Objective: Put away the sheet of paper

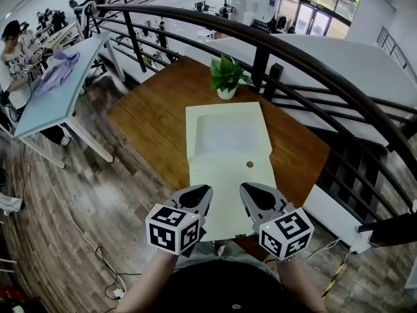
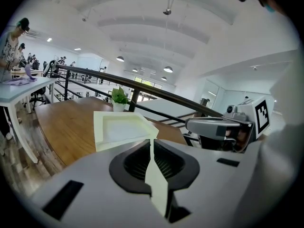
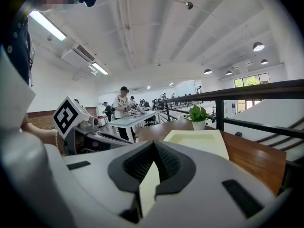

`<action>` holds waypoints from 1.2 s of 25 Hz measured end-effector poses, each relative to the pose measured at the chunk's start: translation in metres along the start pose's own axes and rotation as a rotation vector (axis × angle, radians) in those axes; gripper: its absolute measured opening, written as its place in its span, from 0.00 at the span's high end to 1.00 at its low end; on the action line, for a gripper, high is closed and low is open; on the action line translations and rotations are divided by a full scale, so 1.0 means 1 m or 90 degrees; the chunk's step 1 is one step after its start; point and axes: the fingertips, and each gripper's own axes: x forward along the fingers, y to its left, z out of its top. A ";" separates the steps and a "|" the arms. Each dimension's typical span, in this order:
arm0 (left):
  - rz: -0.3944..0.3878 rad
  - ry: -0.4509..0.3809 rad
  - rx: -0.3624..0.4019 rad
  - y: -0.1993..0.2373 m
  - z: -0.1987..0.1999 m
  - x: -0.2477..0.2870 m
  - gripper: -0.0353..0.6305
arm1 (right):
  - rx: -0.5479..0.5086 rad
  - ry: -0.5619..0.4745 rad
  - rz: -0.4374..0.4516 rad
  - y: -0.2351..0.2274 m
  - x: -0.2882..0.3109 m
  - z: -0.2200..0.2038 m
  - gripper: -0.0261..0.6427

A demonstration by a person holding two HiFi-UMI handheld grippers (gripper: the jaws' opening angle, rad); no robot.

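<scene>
A pale yellow paper folder (image 1: 228, 175) lies on the round wooden table (image 1: 156, 116), with a white sheet (image 1: 228, 135) showing in its far half and a small brown button (image 1: 249, 164) near the fold. My left gripper (image 1: 195, 195) is shut on the folder's near left edge. My right gripper (image 1: 255, 194) is shut on its near right edge. In the left gripper view the pale paper edge (image 2: 156, 179) runs between the closed jaws of the left gripper (image 2: 152, 144). In the right gripper view the same paper (image 3: 148, 186) is pinched by the right gripper (image 3: 154, 148).
A potted green plant (image 1: 226, 77) stands at the table's far edge. A black railing (image 1: 260, 51) curves behind and to the right of the table. At the left stands a light-blue table (image 1: 58, 90) with a purple cloth (image 1: 57, 70); a person (image 1: 16, 51) is beside it.
</scene>
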 end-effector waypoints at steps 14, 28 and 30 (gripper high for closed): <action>-0.020 0.017 -0.008 -0.005 -0.009 0.001 0.90 | 0.014 0.000 -0.001 0.000 0.002 0.001 0.92; -0.023 0.023 -0.017 -0.003 -0.013 0.004 0.90 | 0.011 0.027 -0.002 -0.001 0.005 -0.010 0.92; -0.023 0.024 -0.017 -0.003 -0.013 0.005 0.90 | 0.013 0.031 -0.002 -0.002 0.005 -0.012 0.92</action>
